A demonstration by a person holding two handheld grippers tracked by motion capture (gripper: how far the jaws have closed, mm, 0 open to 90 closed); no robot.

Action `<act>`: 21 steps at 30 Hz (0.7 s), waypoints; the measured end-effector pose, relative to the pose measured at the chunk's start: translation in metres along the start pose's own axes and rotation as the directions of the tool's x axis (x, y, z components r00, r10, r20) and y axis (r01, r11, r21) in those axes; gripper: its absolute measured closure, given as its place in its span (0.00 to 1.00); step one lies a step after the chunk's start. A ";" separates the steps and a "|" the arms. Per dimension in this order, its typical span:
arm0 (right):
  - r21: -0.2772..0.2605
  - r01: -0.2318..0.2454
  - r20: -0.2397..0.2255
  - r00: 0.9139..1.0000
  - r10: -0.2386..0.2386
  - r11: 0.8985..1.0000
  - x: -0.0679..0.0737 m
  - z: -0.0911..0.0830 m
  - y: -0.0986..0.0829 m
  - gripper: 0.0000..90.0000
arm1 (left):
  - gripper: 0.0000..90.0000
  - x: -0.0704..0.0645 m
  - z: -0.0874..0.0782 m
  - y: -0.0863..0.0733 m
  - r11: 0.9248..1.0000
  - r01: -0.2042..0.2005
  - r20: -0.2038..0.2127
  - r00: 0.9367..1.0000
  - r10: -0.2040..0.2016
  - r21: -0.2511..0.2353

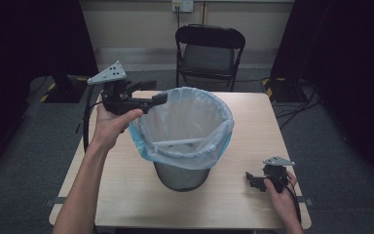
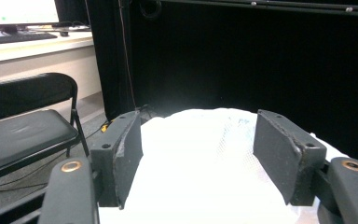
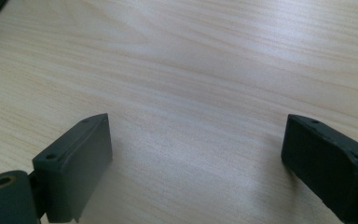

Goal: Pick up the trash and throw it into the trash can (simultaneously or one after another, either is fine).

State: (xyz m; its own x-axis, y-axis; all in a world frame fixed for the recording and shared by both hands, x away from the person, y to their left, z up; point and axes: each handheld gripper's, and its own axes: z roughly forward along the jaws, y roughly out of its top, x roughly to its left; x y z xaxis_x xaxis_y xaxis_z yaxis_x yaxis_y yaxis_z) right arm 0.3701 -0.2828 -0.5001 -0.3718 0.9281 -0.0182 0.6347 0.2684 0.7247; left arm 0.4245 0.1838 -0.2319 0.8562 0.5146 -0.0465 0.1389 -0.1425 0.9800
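A: Setting: dark curtains at both sides; folding chair [image 1: 209, 51] at top centre of the high view; pale wood desk [image 1: 253, 126] filling the middle.

B: Item?

A: Waste bin [image 1: 181, 176], centre frame, upright, mouth upward, long axis vertical; bin liner [image 1: 185, 124] folded over the rim, pale blue-white.

B: Handling?

A: Judged: liner thin, soft, slippery, tears easily; bin light and stiff; best taken at the liner's folded edge on the rim.

B: Tools?

A: Left tool [image 1: 151, 95], upper left, raised beside the rim, jaws wide apart, nothing between them, liner [image 2: 200, 163] just beyond; right tool [image 1: 254, 181], lower right, low over the bare desk [image 3: 191, 70], jaws wide apart, empty; well apart from the bin.
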 end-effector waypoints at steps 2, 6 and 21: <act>0.000 0.000 0.000 1.000 0.000 1.000 0.000 0.000 0.000 0.09 | 0.36 0.001 -0.001 -0.001 1.000 -0.014 -0.015 1.000 0.014 0.008; 0.000 0.000 0.000 1.000 0.000 1.000 0.000 0.000 0.000 0.09 | 0.32 0.003 -0.004 -0.004 1.000 -0.002 -0.033 0.999 0.002 -0.003; 0.000 0.000 0.000 1.000 0.000 1.000 0.000 0.000 0.000 0.09 | 0.31 0.025 -0.026 -0.020 0.998 0.053 -0.091 0.994 -0.054 -0.014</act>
State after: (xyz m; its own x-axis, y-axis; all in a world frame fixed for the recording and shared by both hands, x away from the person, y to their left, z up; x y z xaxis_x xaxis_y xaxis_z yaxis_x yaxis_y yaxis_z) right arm 0.3701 -0.2828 -0.5001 -0.3720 0.9281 -0.0181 0.6347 0.2685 0.7246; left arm 0.4305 0.2218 -0.2473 0.7987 0.5962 -0.0820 0.1773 -0.1029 0.9788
